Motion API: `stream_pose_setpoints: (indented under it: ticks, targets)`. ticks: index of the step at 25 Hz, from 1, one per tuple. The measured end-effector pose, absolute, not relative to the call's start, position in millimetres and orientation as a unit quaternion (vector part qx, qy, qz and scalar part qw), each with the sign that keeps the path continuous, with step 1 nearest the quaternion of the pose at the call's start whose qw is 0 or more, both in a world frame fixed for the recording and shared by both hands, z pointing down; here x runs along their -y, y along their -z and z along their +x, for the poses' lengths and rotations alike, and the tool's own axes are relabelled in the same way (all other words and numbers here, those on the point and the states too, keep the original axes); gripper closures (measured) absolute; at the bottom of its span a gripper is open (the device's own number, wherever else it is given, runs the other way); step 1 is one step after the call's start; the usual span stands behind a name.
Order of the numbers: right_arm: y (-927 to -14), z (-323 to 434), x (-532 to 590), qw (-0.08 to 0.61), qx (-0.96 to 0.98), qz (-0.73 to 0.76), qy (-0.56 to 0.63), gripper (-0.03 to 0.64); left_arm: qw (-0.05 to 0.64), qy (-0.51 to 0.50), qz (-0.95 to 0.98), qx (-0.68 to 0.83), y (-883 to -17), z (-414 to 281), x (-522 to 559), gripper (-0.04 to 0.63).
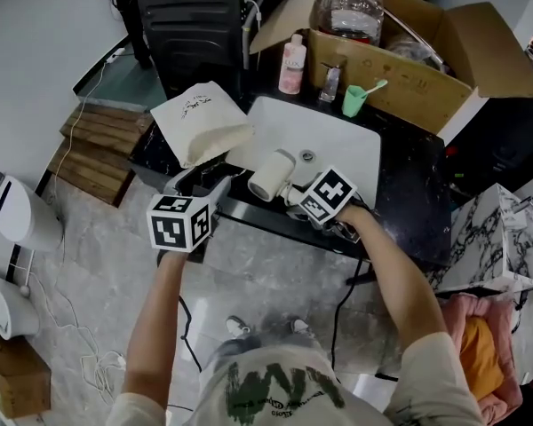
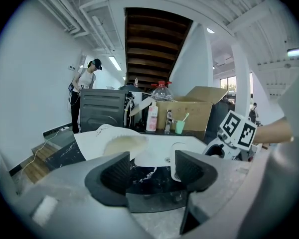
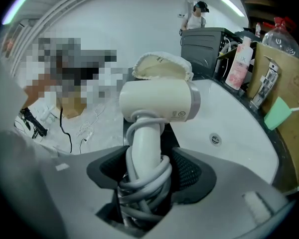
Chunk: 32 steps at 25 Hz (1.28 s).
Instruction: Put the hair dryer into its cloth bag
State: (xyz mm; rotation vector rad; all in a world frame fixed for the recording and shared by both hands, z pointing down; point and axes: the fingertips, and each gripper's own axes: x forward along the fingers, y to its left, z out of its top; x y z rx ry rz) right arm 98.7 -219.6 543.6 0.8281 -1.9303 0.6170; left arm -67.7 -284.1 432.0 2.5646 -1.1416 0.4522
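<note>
The white hair dryer (image 1: 271,174) lies at the front rim of the white sink (image 1: 346,145), its grey cord wound round the handle. In the right gripper view the hair dryer (image 3: 159,101) points its barrel sideways and its handle runs down between the jaws. My right gripper (image 3: 149,171) is shut on that cord-wrapped handle, both pads touching the coil; it also shows in the head view (image 1: 295,193). The cream cloth bag (image 1: 200,122) lies on the dark counter to the left, mouth towards the sink. My left gripper (image 1: 211,187) stands open and empty just in front of the bag (image 2: 117,144).
Behind the sink stand a pink bottle (image 1: 292,65), a faucet (image 1: 330,82), a green cup (image 1: 354,100) and an open cardboard box (image 1: 417,69). A black machine (image 1: 195,25) sits at the back left. A person (image 2: 84,93) stands far off.
</note>
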Motion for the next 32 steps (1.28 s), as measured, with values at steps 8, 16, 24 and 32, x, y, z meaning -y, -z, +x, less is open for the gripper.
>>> stream_pose_setpoints:
  ticks: [8, 16, 24, 32]
  targets:
    - [-542.2, 98.3, 219.3, 0.453, 0.778, 0.35, -0.26, 0.393, 0.149, -0.161, 0.898, 0.382, -433.4, -66.1, 289.6, 0.31]
    - [-525.0, 84.4, 221.1, 0.404, 0.784, 0.396, -0.257, 0.394, 0.147, -0.16, 0.9, 0.378, -432.3, -75.5, 292.6, 0.308]
    - [-480.5, 64.2, 235.8, 0.336, 0.792, 0.444, -0.252, 0.394, 0.132, -0.146, 0.906, 0.374, -415.2, -91.5, 298.8, 0.308]
    - [-453.8, 47.4, 247.9, 0.291, 0.779, 0.491, -0.26, 0.393, 0.116, -0.152, 0.91, 0.368, -406.4, -112.9, 311.3, 0.31]
